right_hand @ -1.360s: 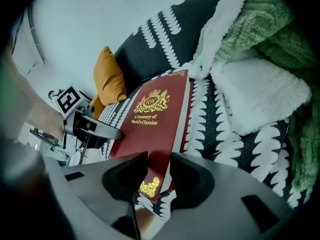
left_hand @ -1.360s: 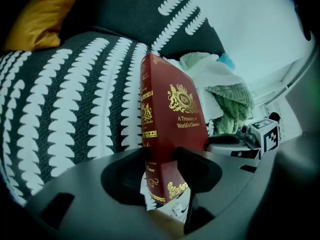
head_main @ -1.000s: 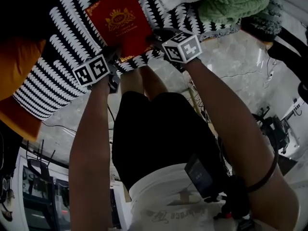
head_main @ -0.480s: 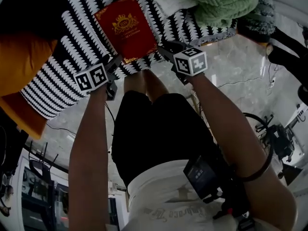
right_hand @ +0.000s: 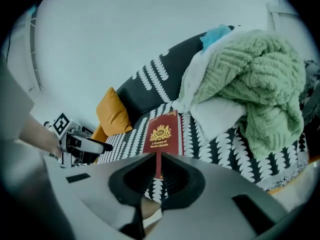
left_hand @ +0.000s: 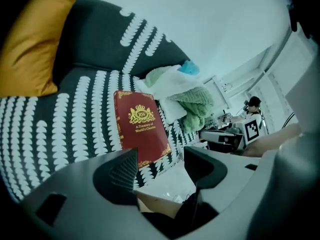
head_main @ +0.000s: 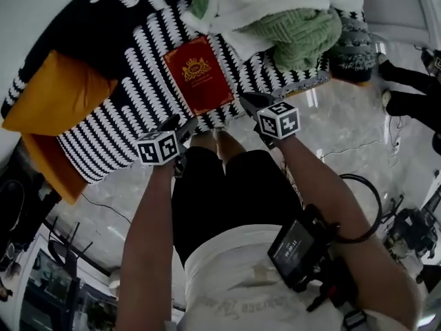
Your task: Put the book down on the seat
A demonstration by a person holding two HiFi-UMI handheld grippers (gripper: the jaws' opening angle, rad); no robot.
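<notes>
Book (head_main: 203,83) lies on the seat (head_main: 117,136) beyond both grippers. The left gripper (head_main: 182,126) has its fingers wide and empty, just closing a touch. The right gripper (head_main: 248,102) has its fingers nearly together after just closing, empty.

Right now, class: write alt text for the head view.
A red book lies flat and unheld on the black-and-white patterned seat. Orange cushions sit left of it, a green blanket upper right; the person's forearms reach toward it from below.

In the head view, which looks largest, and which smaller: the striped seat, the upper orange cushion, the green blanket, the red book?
1. striped seat
2. upper orange cushion and green blanket, about alike
3. red book
</notes>
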